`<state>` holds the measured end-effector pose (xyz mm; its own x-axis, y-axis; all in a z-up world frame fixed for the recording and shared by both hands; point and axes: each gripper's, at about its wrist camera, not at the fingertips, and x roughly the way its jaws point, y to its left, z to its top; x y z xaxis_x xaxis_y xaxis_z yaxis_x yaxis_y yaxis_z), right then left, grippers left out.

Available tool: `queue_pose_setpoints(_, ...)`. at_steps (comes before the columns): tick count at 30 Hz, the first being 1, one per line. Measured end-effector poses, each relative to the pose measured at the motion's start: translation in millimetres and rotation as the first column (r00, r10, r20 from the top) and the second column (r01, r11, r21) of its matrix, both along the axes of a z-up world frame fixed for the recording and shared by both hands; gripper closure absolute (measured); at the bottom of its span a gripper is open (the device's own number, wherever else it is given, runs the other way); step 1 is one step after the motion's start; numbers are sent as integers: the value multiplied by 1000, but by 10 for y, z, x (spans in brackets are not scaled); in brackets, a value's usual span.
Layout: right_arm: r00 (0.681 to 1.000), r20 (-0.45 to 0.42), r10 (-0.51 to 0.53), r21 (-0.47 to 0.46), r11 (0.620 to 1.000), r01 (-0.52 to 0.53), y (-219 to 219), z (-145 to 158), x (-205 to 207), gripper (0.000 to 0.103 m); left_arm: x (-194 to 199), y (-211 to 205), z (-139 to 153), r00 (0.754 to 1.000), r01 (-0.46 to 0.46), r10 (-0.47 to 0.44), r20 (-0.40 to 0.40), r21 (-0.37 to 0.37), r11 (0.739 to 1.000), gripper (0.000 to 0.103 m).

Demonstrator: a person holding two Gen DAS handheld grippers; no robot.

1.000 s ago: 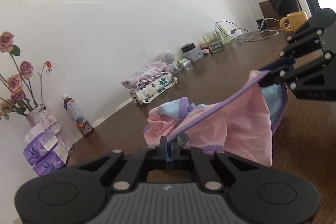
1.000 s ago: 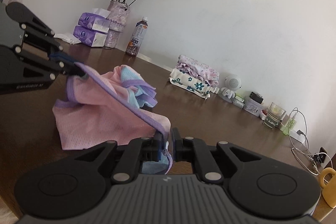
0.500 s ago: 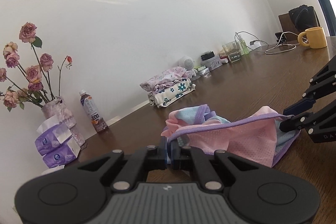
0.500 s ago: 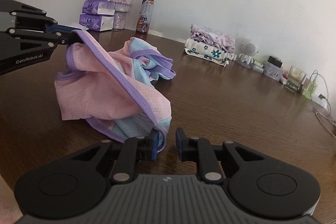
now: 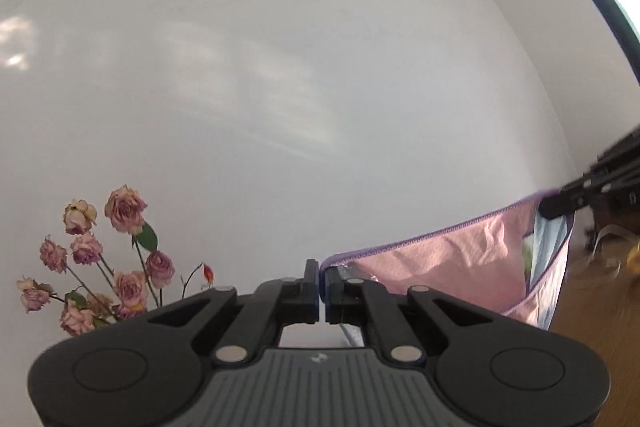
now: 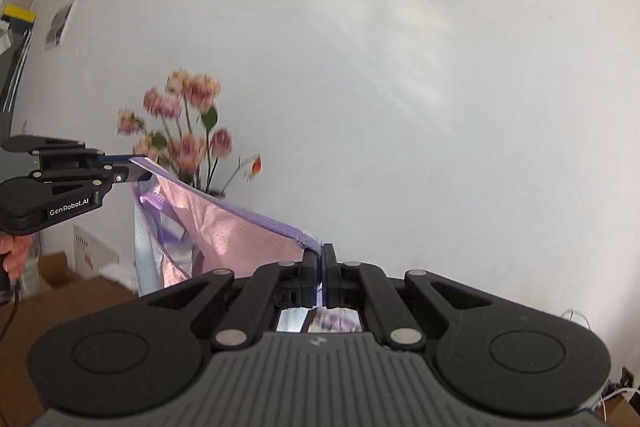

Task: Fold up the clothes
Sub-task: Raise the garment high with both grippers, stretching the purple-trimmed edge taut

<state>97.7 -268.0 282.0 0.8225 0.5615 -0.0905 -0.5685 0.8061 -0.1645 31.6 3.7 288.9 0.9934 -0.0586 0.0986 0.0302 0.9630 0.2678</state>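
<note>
- Landmark: the pink garment (image 6: 224, 227), a mesh piece with a purple trimmed edge (image 6: 264, 221) and a pale blue panel (image 6: 145, 247). All places below are given relative to it.
- Left of the garment: the left tongs (image 6: 140, 171) are seen closed on its upper left corner, with the purple trim pinched between the fingers. A hand (image 6: 14, 255) is seen on the handle below.
- Behind the garment's left half: a bunch of dried roses (image 6: 184, 131) is seen against the white wall, blurred in the right wrist view.
- Garment itself: it is held up in the air between the two tongs, with the trimmed edge drawn out as a sagging line and the body hanging below it. No part is seen to rest on the worktop (image 5: 592, 311), which shows only as a brown strip beneath the hanging cloth.
- Right of the garment: the right tongs (image 6: 322, 267) are closed on the other end of the same trimmed edge; in the left wrist view these tongs (image 5: 554, 209) appear at the cloth's far corner.
- Progress, as a judgement: the piece has been lifted and spread by one edge, so the opening-out step is in hand. No fold is seen in it. Laying flat, folding and setting aside are judged still to be done.
- Whether other clothes await cannot be told from these views.
</note>
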Motion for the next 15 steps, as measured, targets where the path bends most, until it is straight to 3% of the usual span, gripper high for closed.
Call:
queue_pose_setpoints(1,1000,5,-14,9,1000,14,17,146,73,102,59,15,165,1000,2,-2,-4,-18,1000,101)
queue_pose_setpoints(5,992,-59,-113,-49,993,110,227,335,521,102,433,-58,504,994,-64,67,-86,45,997,100)
queue_pose_setpoints(8,987,-25,-156,-47,987,155,319,505,652,102,565,-126,646,990,-103,111,-89,87,991,100)
queue_pose_setpoints(11,982,48,-182,15,983,181,366,886,607,102,567,-193,897,987,-159,161,-10,112,981,100)
queue_pose_setpoints(15,965,151,-213,99,975,199,406,1457,468,102,474,-271,1445,963,-244,230,142,90,966,98)
